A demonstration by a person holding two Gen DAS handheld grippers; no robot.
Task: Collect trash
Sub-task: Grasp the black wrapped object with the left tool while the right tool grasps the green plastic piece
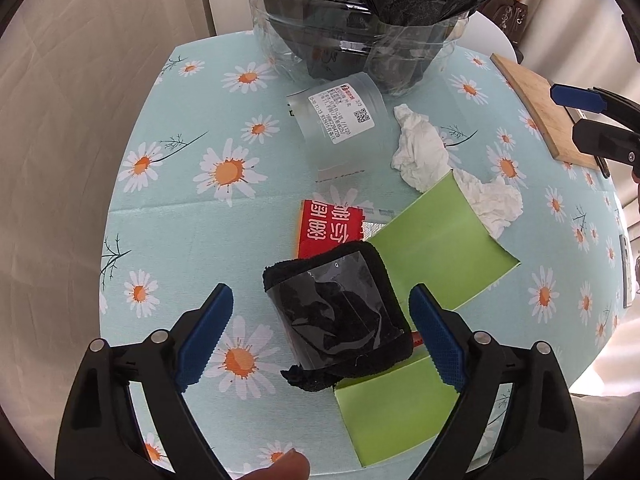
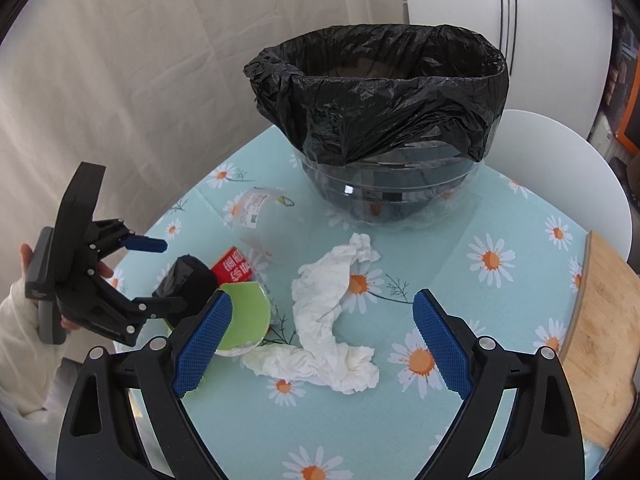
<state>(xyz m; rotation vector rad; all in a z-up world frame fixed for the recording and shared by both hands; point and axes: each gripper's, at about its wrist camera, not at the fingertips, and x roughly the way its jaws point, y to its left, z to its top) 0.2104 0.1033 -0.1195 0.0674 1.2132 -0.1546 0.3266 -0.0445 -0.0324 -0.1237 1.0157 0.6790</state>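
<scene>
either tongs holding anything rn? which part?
Nothing held. Left tongs open around the black cloth bundle, pads not touching; right tongs open above the crumpled tissue.

Both grippers are held pointing steeply down, the left gripper (image 1: 320, 336) and right gripper (image 2: 322, 338) each with jaws spread wide.

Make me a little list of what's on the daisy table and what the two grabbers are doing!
bin: clear bin lined with a black bag, at the table's far side
trash: clear plastic cup, white crumpled tissue, red wrapper, green paper, black cloth roll
left gripper: open, either side of the black cloth roll
right gripper: open, above the tissue
side: wooden board
</scene>
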